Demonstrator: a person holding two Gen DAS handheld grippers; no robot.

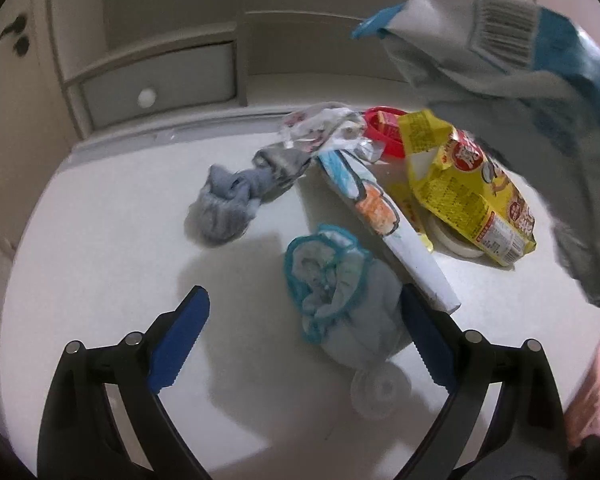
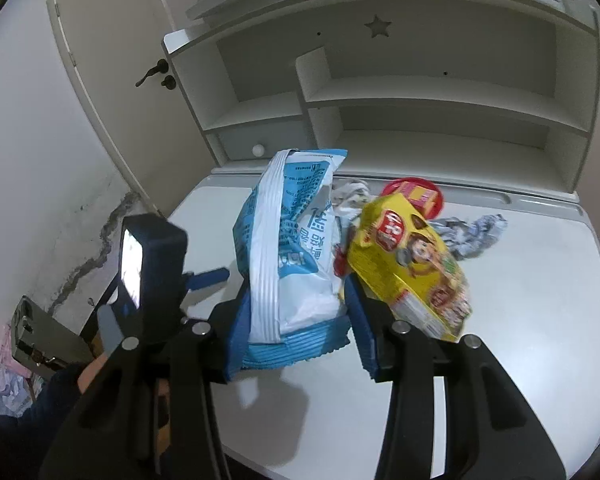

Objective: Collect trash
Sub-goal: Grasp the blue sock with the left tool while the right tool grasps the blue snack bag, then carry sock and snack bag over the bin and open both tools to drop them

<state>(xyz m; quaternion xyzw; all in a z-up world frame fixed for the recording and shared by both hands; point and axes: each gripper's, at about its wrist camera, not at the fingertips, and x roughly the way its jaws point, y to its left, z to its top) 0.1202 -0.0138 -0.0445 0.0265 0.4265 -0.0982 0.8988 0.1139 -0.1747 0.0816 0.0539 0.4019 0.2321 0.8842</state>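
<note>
White desk [image 1: 100,240]: most trash uncollected. R gripper [image 2: 296,312] clamped on blue-white bag [image 2: 292,248]; L gripper [image 1: 300,336] jaws apart, empty, above crumpled wrapper [image 1: 324,276].

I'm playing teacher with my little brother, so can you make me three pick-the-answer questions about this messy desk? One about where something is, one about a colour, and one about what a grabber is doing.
1. Where is the red ring?
A. At the back of the table, behind the yellow snack bag
B. Inside the drawer
C. On the top shelf

2. What colour is the bag in the right gripper?
A. Green and black
B. Blue and white
C. All red

3. What is the left gripper doing?
A. Squeezing the yellow bag
B. Holding a sock in the air
C. Open, holding nothing

Answers:
1. A: the ring peeks out behind the yellow snack bag at the far side of the white table.
2. B: the blue and white bag stands between its fingers.
3. C: its blue fingers are spread wide apart, with a crumpled teal wrapper on the table between them.
</note>
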